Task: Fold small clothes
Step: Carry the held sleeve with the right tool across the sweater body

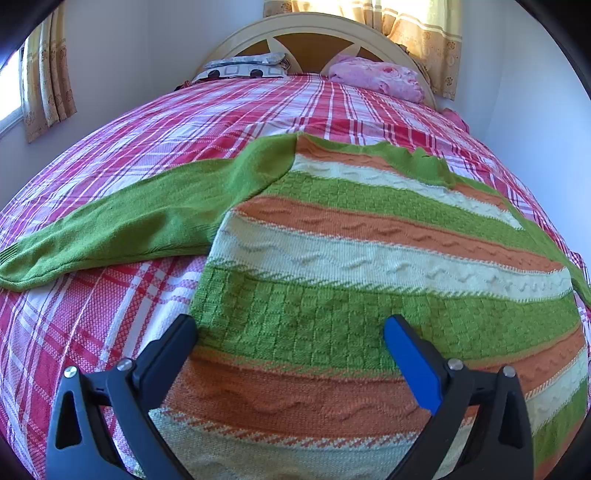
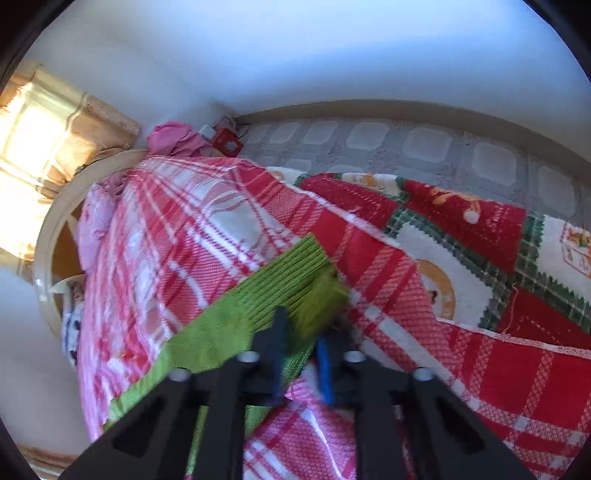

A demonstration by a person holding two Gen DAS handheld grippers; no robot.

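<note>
Green, orange and cream bands of knitted wool fill my left camera: the sweater (image 1: 369, 258) lies flat on the bed's red-and-white checked cover (image 1: 110, 314), its body spread straight ahead of and beneath my left tongs (image 1: 290, 332). Those tongs hang wide apart over the lower green band, one black finger near the sweater's left edge, the blue-padded one further right, and nothing is caught between them. One plain green sleeve (image 1: 129, 229) runs out to the left, well ahead of the left finger, and rests on the checked cover. Far beyond the tongs, two pillows (image 1: 376, 75) sit against the cream headboard (image 1: 317, 26), with curtains (image 1: 424, 33) behind.

My right camera is blurred. The right tongs (image 2: 301, 332) are pinched almost closed on the ribbed green cuff (image 2: 295, 280) of the other sleeve; the knit bunches up just past the fingertips, and the rest of the sleeve trails back to the left under the black finger. To the right of these tongs the checked cover drops over the side of the bed onto a red, white and green patterned blanket (image 2: 480, 240), and a grey tiled floor (image 2: 406, 144) shows further ahead.
</note>
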